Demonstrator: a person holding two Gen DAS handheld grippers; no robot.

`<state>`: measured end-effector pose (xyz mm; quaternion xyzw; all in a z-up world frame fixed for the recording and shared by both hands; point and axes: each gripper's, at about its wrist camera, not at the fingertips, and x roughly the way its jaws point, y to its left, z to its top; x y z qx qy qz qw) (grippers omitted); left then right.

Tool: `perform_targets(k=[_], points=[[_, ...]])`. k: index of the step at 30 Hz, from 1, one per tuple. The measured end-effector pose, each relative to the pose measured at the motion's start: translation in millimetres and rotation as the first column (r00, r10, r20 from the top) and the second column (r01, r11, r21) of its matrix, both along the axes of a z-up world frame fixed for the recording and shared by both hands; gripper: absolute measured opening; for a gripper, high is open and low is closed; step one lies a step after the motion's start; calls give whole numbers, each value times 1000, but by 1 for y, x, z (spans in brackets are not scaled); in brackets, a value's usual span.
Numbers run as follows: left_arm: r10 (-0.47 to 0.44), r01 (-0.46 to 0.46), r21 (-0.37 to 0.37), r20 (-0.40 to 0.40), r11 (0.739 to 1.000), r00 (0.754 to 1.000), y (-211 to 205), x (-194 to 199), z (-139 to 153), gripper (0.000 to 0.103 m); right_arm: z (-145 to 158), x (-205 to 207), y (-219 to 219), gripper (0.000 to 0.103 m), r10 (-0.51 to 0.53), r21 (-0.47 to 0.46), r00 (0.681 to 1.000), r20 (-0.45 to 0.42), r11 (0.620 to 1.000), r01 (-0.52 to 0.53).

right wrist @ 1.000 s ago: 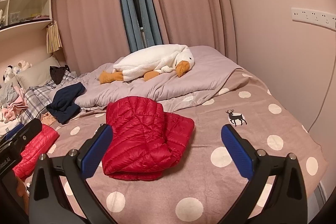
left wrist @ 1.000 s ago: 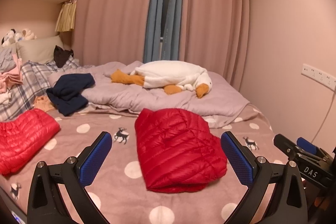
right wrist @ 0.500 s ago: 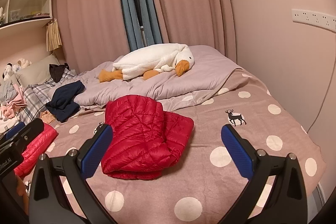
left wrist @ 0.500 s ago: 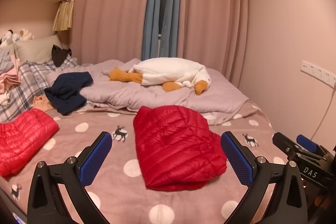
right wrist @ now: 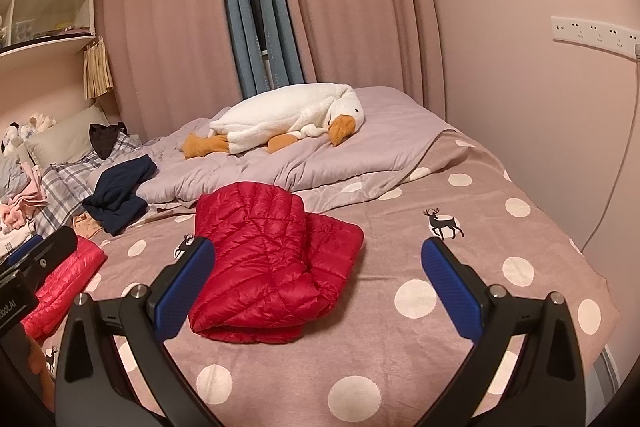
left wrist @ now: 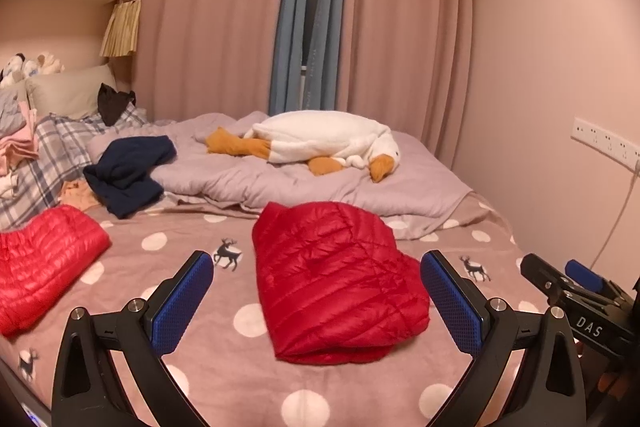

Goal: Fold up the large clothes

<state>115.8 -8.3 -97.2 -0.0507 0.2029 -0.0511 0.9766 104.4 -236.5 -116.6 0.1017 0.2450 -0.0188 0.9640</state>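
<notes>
- Left wrist view: the red down jacket (left wrist: 336,279) lies folded into a compact bundle on the polka-dot bedspread (left wrist: 224,379), near the middle of the bed's front half, well short of the grey duvet (left wrist: 280,183).
- Left gripper (left wrist: 316,295) hovers above the bedspread with jaws wide, holding nothing; the jacket shows between its blue pads without contact.
- Right gripper (right wrist: 316,283) likewise stands wide and empty; the jacket sits by its left pad, apart from it.
- Judgement: the fold on this jacket looks complete, and both tools stand clear of it. The next move likely calls for setting it aside or picking another garment.
- A second red garment (left wrist: 44,263) lies at the left edge of the bed; a navy garment (left wrist: 128,175) lies crumpled behind it and looks unfolded, a likely candidate.
- A goose plush (left wrist: 320,143) rests on the duvet, clear of the work area.
- Writing: "DAS" reads on the right gripper's body in the left view; a partial label on the left tool's body in the right view is too cropped to read fully.
</notes>
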Motion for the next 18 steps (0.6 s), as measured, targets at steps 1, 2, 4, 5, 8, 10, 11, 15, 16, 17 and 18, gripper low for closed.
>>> perform_targets(k=[1,2,4,5,8,10,11,15,16,17,18], points=[[0,0,-1,1,1000,1000,0,0,0,102,0,0,0,103,-1,0,1000,-1,1000,1],[0,0,0,2,1000,1000,0,0,0,102,0,0,-1,103,-2,0,1000,-1,1000,2],[-2,2,4,3,1000,1000,-1,0,0,102,-1,0,-1,103,-3,-1,1000,-3,1000,3],[-6,6,4,3,1000,1000,-1,0,0,102,-1,0,0,103,-3,-4,1000,-3,1000,3],[-14,14,1,5,1000,1000,-2,-1,1,102,-1,1,0,103,-2,-11,1000,-7,1000,2],[-17,17,2,9,1000,1000,-3,-1,1,102,-1,2,0,103,-1,-11,1000,-8,1000,1],[-18,18,5,9,1000,1000,-3,-1,1,102,-1,1,1,103,-3,-11,1000,-7,1000,3],[-15,15,10,8,1000,1000,-3,-1,1,102,-2,1,1,103,-6,-14,1000,-9,1000,6],[-13,13,9,8,1000,1000,-3,-1,1,102,-2,2,1,103,-7,-16,1000,-10,1000,7],[-15,14,9,9,1000,1000,-4,-1,1,102,-3,2,1,103,-9,-17,1000,-10,1000,9],[-16,16,9,9,1000,1000,-4,-1,1,102,-3,2,1,103,-9,-18,1000,-11,1000,9]])
